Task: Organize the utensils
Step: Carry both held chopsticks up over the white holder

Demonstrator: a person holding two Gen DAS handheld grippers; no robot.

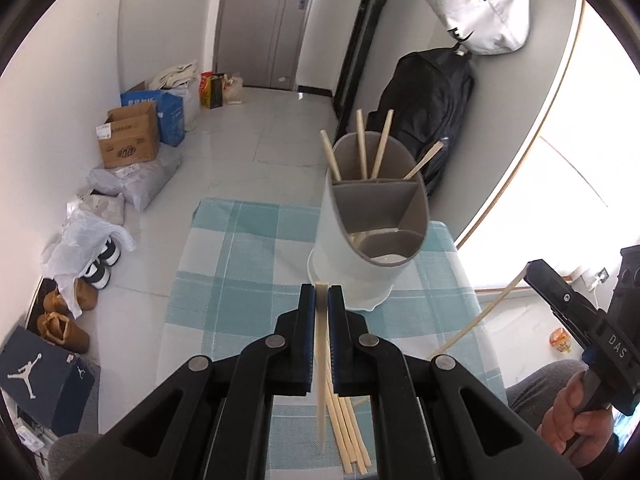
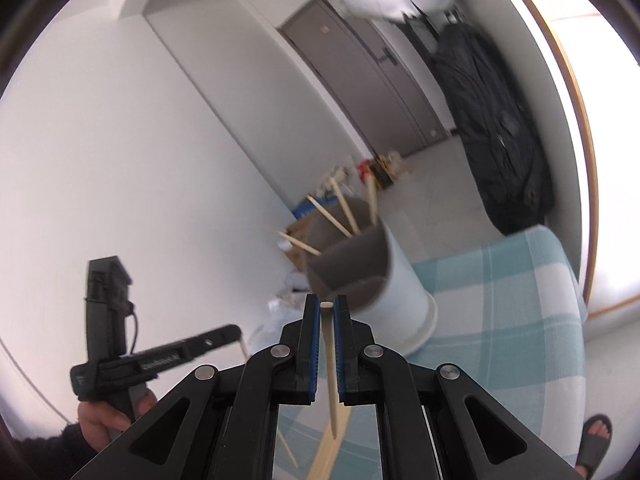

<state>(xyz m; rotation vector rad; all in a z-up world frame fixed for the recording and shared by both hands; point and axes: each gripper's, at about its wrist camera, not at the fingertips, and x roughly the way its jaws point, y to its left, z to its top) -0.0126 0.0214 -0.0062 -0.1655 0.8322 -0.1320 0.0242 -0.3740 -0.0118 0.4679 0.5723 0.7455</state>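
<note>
Pale floor tiles and white walls surround a counter (image 1: 248, 248) covered by a blue checked cloth. On it a white utensil holder (image 1: 372, 216) with grey dividers stands, four chopsticks (image 1: 362, 144) leaning in its far compartment. More loose chopsticks (image 1: 348, 432) lie on the cloth nearer the camera. One chopstick (image 1: 321, 344) is gripped between the closed jaws of the left gripper (image 1: 321, 308). Another chopstick (image 2: 329, 356) is clamped by the right gripper (image 2: 327, 316), held above the counter beside the holder.
</note>
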